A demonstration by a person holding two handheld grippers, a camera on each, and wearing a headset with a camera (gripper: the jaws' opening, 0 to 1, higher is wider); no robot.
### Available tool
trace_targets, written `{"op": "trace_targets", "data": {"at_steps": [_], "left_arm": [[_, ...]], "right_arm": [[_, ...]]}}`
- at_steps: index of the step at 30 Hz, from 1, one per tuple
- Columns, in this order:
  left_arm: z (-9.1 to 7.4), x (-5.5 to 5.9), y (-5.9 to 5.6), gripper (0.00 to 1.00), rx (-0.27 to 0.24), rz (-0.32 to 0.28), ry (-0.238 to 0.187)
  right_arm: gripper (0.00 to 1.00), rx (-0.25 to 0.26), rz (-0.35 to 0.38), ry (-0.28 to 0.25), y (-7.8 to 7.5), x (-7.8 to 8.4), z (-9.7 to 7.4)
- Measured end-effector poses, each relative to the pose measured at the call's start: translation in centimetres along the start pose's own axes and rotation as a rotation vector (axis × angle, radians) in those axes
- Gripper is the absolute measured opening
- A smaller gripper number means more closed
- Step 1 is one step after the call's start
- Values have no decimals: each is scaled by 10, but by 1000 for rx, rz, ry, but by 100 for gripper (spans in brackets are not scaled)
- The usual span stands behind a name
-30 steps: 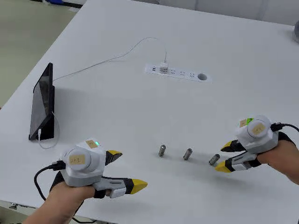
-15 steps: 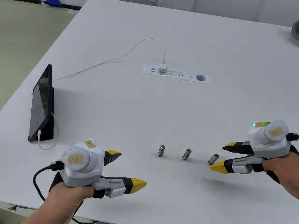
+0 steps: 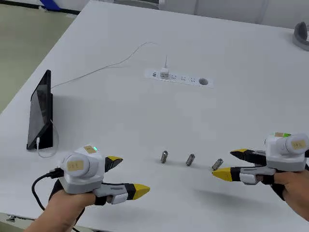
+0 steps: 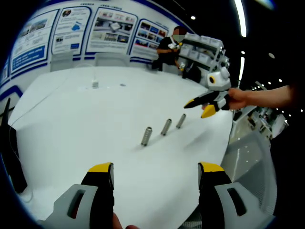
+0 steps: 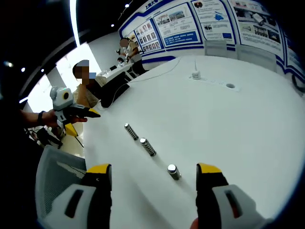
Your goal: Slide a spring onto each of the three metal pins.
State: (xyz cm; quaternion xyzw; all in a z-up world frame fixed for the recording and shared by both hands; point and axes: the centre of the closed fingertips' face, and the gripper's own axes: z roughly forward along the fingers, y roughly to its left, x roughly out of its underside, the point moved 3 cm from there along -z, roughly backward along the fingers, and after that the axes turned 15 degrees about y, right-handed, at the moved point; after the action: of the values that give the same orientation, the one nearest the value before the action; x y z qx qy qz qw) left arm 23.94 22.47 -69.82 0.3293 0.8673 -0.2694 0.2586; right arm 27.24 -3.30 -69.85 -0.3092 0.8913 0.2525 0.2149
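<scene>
Shifted since a second ago: right gripper [image 3: 227,164], then with its jaw tips close about the right pin [image 3: 217,164], now drawn back to the right and clear of it; jaws apart, nothing between them, tips pointing left, lower tip just beside that pin without touching
Unmoved: left gripper [image 3: 129,175], jaws apart and empty, held over the table [image 3: 251,106] on the near side of the power strip [image 3: 178,78] and off to its left
Task pieces: three metal pins [image 5: 147,146] standing in a row on the table, on the near side of the power strip and well apart from it; left pin [image 3: 164,156], middle pin [image 3: 190,160], right pin; spring coils seen around each; all three free of both grippers
Other: tablet [image 3: 38,113] propped on edge far to the left of the power strip; white cable [image 3: 106,63] from a plug [image 3: 165,72] on the power strip trailing left toward the tablet
</scene>
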Motion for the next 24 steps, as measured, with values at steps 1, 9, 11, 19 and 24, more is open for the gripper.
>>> {"op": "trace_targets", "data": {"at_steps": [1, 9, 11, 19, 24], "left_arm": [[0, -1, 0, 73, -2, 1, -1], [0, -4, 1, 74, -8, 4, -9], [0, -5, 1, 75, -8, 6, -9], [2, -8, -2, 75, -5, 10, -8], [3, -9, -2, 75, -2, 9, -9]], "right_arm": [[74, 0, 2, -5, 1, 1, 0], [78, 1, 30, -47, 8, 7, -4], [79, 5, 35, -52, 11, 10, -5], [82, 5, 85, -117, 14, 21, -12], [83, 11, 105, -114, 19, 34, -11]]}}
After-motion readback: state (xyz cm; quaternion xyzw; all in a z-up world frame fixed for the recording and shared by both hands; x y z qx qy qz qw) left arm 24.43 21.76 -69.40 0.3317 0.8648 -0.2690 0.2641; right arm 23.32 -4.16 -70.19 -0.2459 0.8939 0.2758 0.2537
